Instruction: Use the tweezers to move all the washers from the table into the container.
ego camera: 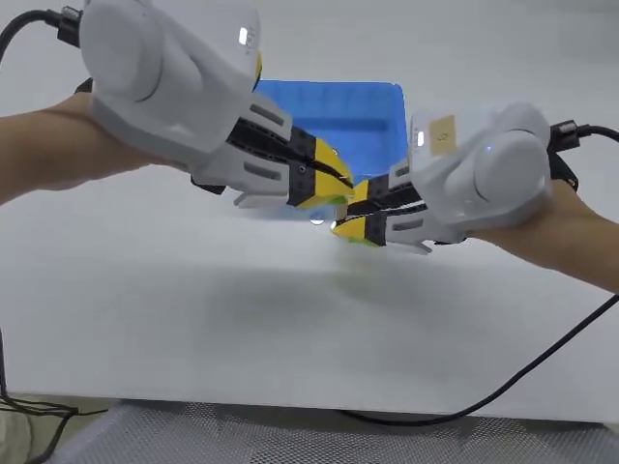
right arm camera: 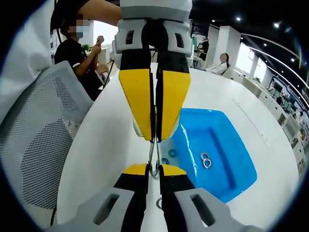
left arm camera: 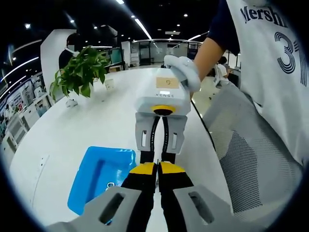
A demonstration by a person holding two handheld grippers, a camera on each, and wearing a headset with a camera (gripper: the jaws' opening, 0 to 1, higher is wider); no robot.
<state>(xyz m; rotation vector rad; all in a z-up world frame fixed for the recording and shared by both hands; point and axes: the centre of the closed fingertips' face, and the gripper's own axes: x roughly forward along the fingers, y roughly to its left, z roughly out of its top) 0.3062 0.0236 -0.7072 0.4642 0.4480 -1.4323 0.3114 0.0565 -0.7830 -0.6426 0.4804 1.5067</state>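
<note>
Metal tweezers (right arm camera: 153, 153) in the closed tongs of left gripper (right arm camera: 154, 137) and right gripper (right arm camera: 155, 170), beside blue container (right arm camera: 236, 159).

A green plant (left arm camera: 79, 72) stands far back. A grey chair (right arm camera: 43, 137) (full of tiny holes) sits close by.

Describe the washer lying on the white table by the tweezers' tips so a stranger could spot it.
Find the blue container on the white table. Just outside its edge, near the tips of the tweezers, lies a small metal washer. Unlike the washers inside the container, it rests on bare white tabletop.
</note>
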